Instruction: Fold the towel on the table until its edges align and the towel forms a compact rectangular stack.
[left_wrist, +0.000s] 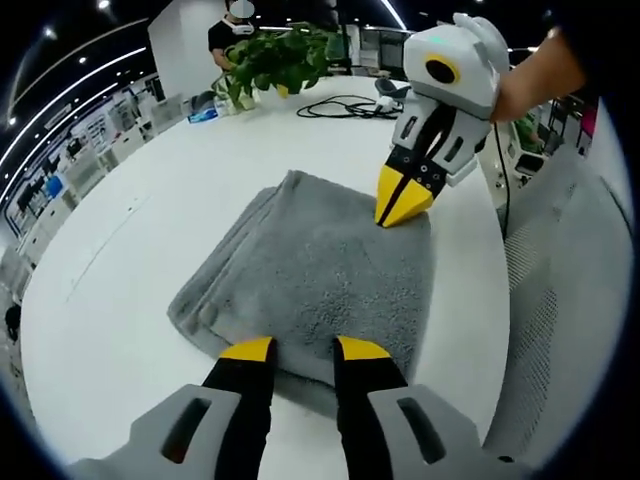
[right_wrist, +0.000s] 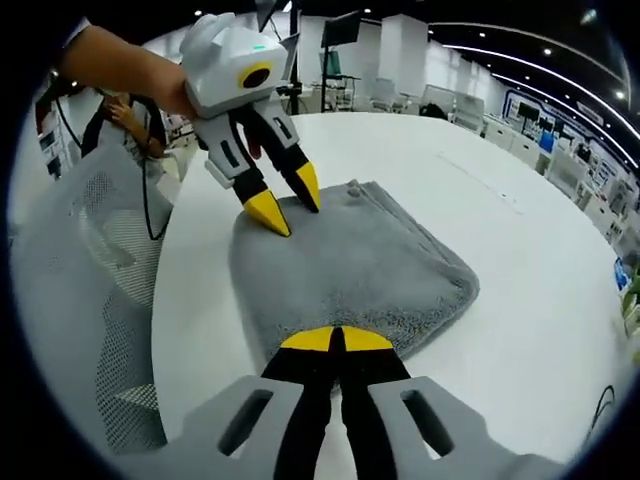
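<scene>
A grey towel (left_wrist: 310, 270) lies folded in a thick, roughly rectangular stack on the white table (left_wrist: 120, 260). My left gripper (left_wrist: 305, 349) is open, its yellow fingertips resting on the towel's near edge, one on each side of a stretch of fabric. My right gripper (left_wrist: 403, 205) comes in from the upper right, shut, its tips touching the towel's far right corner. In the right gripper view the towel (right_wrist: 350, 265) lies ahead. My right gripper (right_wrist: 335, 340) is shut over its near edge, and the left gripper (right_wrist: 288, 200) stands open on the far edge.
A potted plant (left_wrist: 275, 60) and a black cable (left_wrist: 345, 105) sit at the table's far end, with a person (left_wrist: 232, 30) standing behind them. A grey mesh chair (left_wrist: 560, 300) (right_wrist: 100, 300) stands close to the table edge beside the towel.
</scene>
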